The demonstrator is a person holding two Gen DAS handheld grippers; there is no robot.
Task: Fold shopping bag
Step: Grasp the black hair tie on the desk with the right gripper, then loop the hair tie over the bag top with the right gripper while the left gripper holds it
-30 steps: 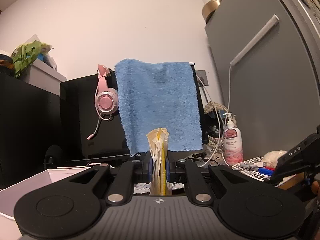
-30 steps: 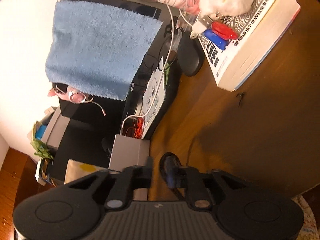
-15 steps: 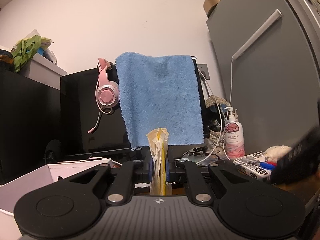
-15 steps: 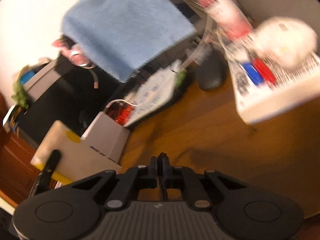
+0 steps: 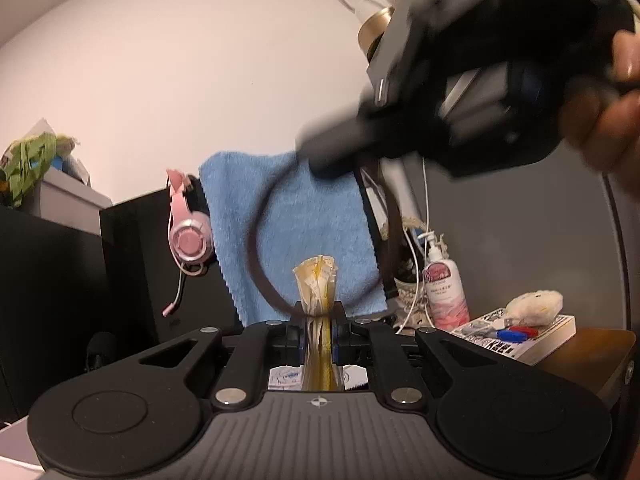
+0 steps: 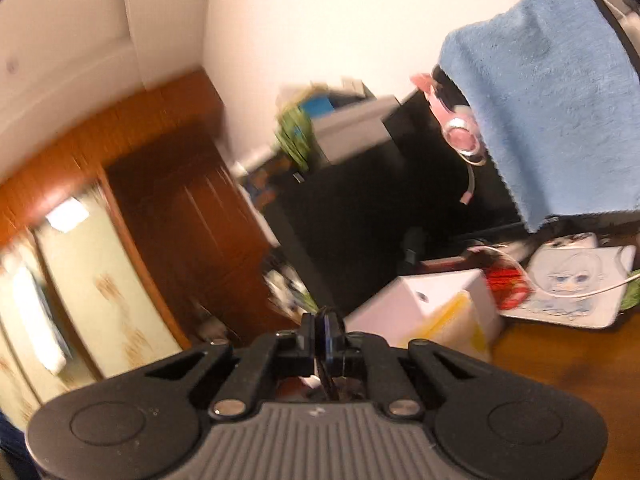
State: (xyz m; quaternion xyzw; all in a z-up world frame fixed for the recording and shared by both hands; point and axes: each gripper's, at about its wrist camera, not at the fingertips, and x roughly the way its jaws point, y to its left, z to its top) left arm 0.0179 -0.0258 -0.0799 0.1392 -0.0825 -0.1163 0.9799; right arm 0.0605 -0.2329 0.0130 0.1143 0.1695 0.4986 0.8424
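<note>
The shopping bag (image 5: 316,284) is folded into a narrow cream and yellow bundle that stands upright, and my left gripper (image 5: 319,312) is shut on it. A thin dark elastic band (image 5: 256,264) loops from the bundle's base up to my right gripper (image 5: 320,156), which hovers blurred above and to the right, held by a hand (image 5: 600,128). In the right wrist view the right gripper (image 6: 320,322) is shut on the dark band (image 6: 335,315), whose strand shows between the fingers.
A blue towel (image 5: 296,232) hangs over a black monitor, with pink headphones (image 5: 188,236) beside it. On the wooden desk (image 5: 588,348) lie a book (image 5: 520,332) and a lotion bottle (image 5: 444,292). A white box (image 6: 436,296) stands at the left of the desk.
The right gripper rose from the desk into the left wrist view, went shut and now stretches a dark band looped at the bundle. The left gripper tilted upward, still holding the bundle.
</note>
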